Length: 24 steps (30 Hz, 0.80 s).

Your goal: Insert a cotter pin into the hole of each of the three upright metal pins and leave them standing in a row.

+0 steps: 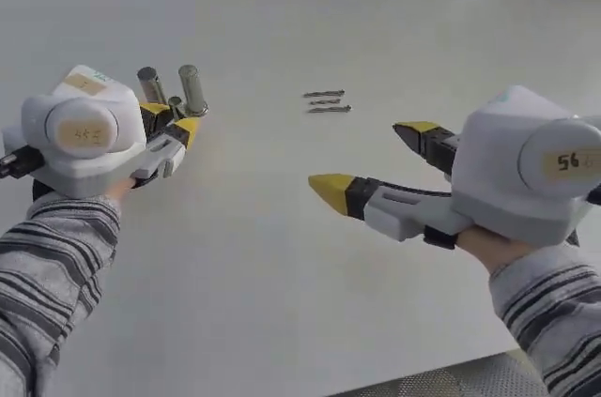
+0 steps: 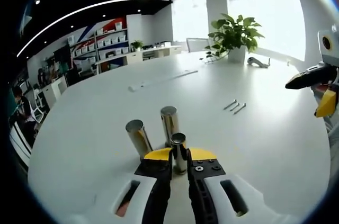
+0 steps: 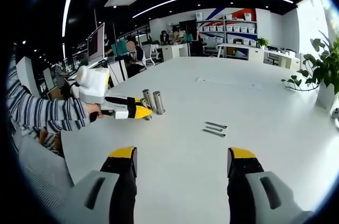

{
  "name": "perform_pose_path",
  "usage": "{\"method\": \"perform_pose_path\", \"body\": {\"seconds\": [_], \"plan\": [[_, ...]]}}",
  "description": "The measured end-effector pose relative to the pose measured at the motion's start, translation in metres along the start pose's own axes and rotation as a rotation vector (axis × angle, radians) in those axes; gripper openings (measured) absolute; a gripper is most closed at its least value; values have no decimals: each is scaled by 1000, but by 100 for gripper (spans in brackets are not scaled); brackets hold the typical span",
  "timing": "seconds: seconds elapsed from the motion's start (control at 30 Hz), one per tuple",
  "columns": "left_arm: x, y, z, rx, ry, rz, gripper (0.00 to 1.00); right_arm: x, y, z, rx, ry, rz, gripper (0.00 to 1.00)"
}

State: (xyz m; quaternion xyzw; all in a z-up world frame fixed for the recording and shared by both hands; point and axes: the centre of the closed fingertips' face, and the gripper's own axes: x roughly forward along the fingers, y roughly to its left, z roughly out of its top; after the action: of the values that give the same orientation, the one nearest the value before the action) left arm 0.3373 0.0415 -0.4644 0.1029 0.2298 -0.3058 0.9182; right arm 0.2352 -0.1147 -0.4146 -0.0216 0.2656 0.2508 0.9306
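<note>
My left gripper jaws clamp the short metal pin (head view half hides it behind the jaws), two taller metal pins just behind. Right gripper jaws gape, holding nothing; cotter pins lie ahead on the white table.

The left tool hides 1 metal pin's base.

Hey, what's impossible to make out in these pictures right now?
1. The holes in the metal pins: too small in every view.
2. The held pin, lower half: hidden by the left gripper, left gripper view.
3. The cotter pins: too small and blurred, head view, to tell which end is looped.
</note>
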Motion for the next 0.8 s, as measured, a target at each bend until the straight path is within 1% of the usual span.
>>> {"method": "perform_pose_path", "body": {"seconds": [0.07,0.2,0.23,0.37,0.43,0.6,0.67,0.8], "plan": [[0,0,0,-7,-1,3,6,0,-1,-1,-3,1,0,66],[0,-2,0,1,-1,-7,6,0,-2,-1,-3,3,-1,65],[0,-3,0,-8,1,-12,6,0,-2,-1,-2,4,-2,65],[-1,-5,-1,-11,3,-19,5,2,-2,-1,3,6,1,65],[-2,-8,-1,-18,5,-30,5,2,-2,-1,4,9,4,65],[-5,-18,-1,-16,10,-53,5,2,-1,-1,4,10,5,65],[-7,-24,0,-3,8,-66,5,1,-1,-2,1,13,3,65],[-9,-39,3,21,0,-108,5,-2,-2,-2,-5,16,-1,65]]}}
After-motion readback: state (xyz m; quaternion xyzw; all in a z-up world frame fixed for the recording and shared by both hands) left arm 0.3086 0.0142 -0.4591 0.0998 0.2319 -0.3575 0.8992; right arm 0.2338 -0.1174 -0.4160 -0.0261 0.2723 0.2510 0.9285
